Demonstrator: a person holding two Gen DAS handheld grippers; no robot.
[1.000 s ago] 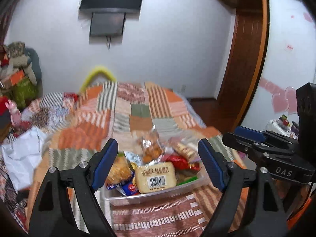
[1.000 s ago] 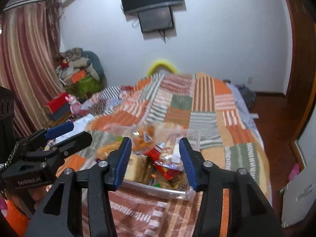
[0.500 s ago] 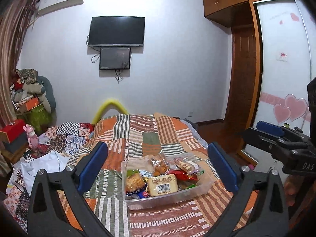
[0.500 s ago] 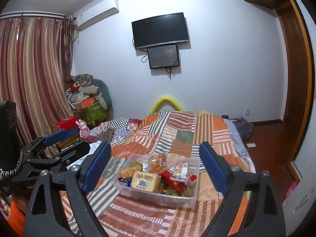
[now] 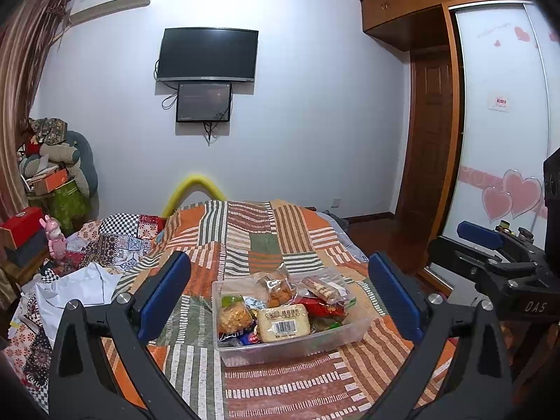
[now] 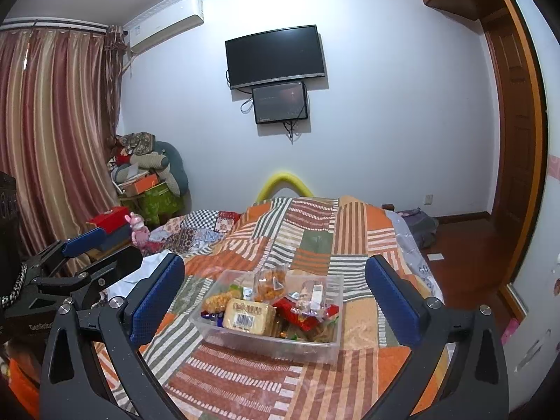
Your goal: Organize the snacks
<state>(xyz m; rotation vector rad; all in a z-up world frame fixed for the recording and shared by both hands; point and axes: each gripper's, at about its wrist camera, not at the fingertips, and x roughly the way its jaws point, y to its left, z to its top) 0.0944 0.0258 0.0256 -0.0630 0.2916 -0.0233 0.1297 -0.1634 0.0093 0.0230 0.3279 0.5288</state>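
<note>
Snacks in crinkly packets fill a clear rectangular plastic bin (image 5: 290,344) that sits on the patchwork orange, green and white striped bedspread (image 5: 252,241), near the foot of the bed. At the front of the bin lies a pale yellow wrapped cake with a barcode label (image 5: 284,322), and just beside it on the left is a clear bag of golden puffed pieces (image 5: 233,316). A red foil packet (image 5: 320,306) lies to the right of the cake, and behind these a clear bag of orange-brown fried bites (image 5: 278,288) stands above the rim. The left hand-held gripper (image 5: 278,301) is held above the bedspread with its blue-padded jaws spread wide, framing the bin without touching it and holding nothing. The right hand-held gripper (image 6: 274,301) is likewise released, its blue pads well apart on either side of the bin, with nothing between them. Each gripper shows at the edge of the other's view. To the left of the bedspread lie crumpled white paper (image 5: 80,285) and a checkered cloth. Farther left, a small pink toy figure (image 5: 54,236) stands beside a red box (image 5: 21,222), with a heap of stuffed cushions behind. On the far white wall a black flat television (image 5: 207,54) hangs above a smaller dark screen (image 5: 203,102).
</note>
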